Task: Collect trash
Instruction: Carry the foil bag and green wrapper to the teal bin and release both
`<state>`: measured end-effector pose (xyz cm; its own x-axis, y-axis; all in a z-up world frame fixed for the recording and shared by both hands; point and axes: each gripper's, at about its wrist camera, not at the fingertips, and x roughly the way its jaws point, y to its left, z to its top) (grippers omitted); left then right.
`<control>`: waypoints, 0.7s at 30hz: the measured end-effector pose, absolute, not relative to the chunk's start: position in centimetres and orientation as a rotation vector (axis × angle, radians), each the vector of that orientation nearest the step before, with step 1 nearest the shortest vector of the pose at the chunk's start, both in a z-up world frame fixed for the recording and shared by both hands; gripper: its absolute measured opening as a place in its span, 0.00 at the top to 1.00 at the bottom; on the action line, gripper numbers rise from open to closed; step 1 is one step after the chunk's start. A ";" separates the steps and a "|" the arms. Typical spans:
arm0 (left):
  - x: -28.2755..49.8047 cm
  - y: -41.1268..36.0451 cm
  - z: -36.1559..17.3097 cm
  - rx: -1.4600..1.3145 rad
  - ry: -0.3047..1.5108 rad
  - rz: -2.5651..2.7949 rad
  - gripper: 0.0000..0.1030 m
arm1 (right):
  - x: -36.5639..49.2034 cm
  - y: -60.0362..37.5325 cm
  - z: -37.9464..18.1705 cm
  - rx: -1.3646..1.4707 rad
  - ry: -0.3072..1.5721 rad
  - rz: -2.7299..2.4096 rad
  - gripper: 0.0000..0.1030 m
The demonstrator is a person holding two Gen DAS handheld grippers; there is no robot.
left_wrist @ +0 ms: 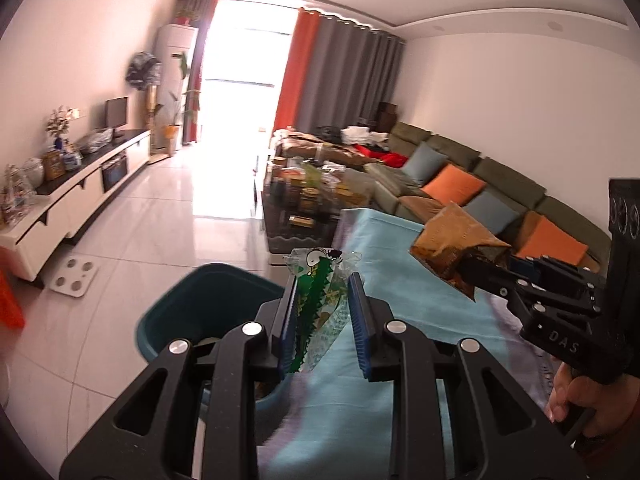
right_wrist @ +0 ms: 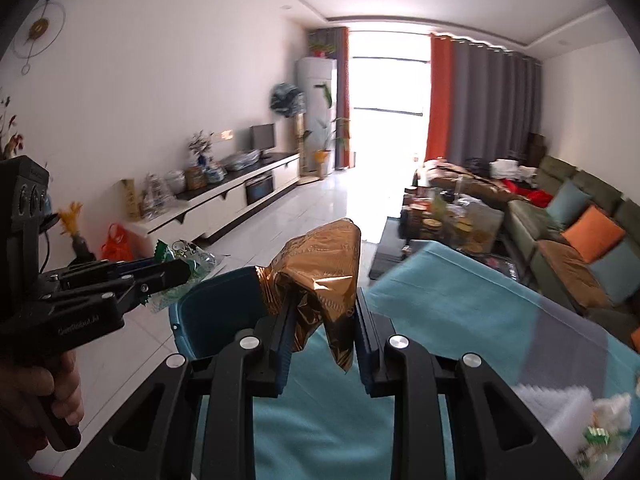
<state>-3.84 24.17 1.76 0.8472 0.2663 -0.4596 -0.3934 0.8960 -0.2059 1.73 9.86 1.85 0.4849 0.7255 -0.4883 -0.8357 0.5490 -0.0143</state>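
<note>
Blue pads on the left gripper (left_wrist: pixel 322 322) are pressing from both sides on a clear and green snack wrapper (left_wrist: pixel 320 304), which is standing upright between the fingers (left_wrist: pixel 289 320). The right gripper (right_wrist: pixel 322 334) is doing the same with a crumpled gold-brown wrapper (right_wrist: pixel 316 276), its fingers (right_wrist: pixel 285 336) clamped on the lower part while the rest is bulging above them. Each gripper is also showing in the other's view, held by a hand (right_wrist: pixel 44 384). Under both grippers a light blue cloth (left_wrist: pixel 384 280) is covering the worktop. Just beyond its left edge a dark teal bin (left_wrist: pixel 208 304) is standing on the white tiled floor (left_wrist: pixel 160 216). Farther away a cluttered dark coffee table (right_wrist: pixel 436 216) is sitting beside a green sofa (right_wrist: pixel 576 200) with orange and blue cushions. At the far end, orange and grey curtains (right_wrist: pixel 472 100) are framing a bright window.
</note>
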 end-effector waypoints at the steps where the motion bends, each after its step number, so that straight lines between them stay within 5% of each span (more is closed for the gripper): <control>1: -4.1 24.7 1.7 -0.303 0.439 0.365 0.76 | 1.9 10.6 1.8 -0.273 0.466 0.978 0.76; 21: -0.5 33.8 -6.5 -0.410 0.605 0.524 0.76 | 6.5 23.8 -5.0 -0.411 0.799 1.100 0.76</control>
